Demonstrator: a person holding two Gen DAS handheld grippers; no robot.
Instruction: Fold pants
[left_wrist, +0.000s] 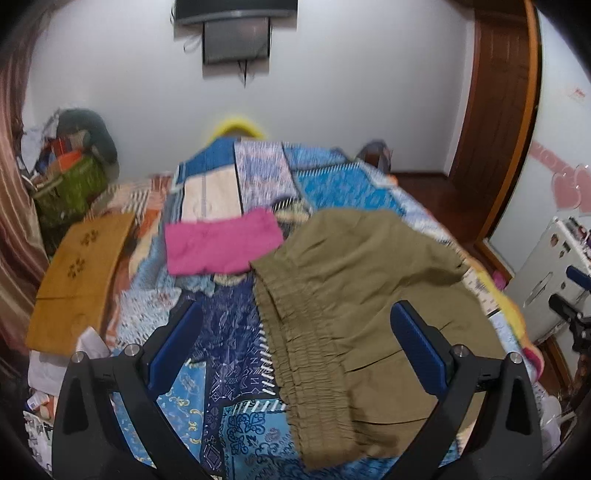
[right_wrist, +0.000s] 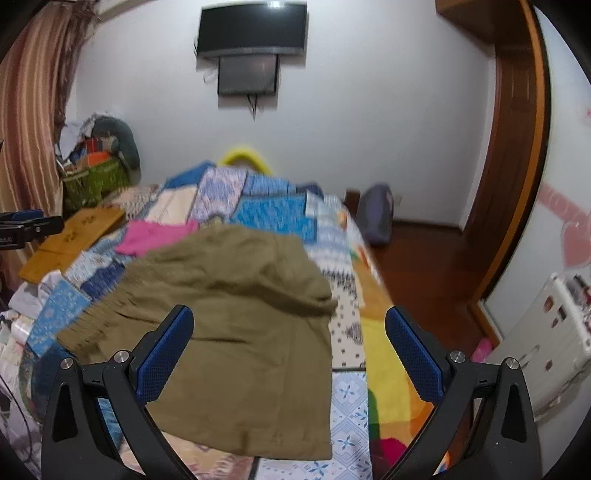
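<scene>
In the left wrist view, we saw the left tool (left_wrist: 295, 339) with its blue pads spread wide apart, gripping nothing. The olive pants (left_wrist: 354, 295) lay folded on the bed (left_wrist: 221, 369), ahead of the tool and mostly toward its right finger, the gathered elastic waistband (left_wrist: 299, 350) running down between the two fingers. Beyond the tool's left finger sat a pink garment (left_wrist: 221, 243), its near corner touching the pants (or very nearly; the blur kept us from being sure). Farther left lay a wooden board (left_wrist: 81, 280).

In the right wrist view, our right tool (right_wrist: 290, 338) was likewise spread apart and empty. The pants (right_wrist: 236, 332) lay straight ahead, reaching from beneath the left finger across the gap but stopping short of the right finger, where the patchwork bed cover (right_wrist: 347, 398) showed.
</scene>
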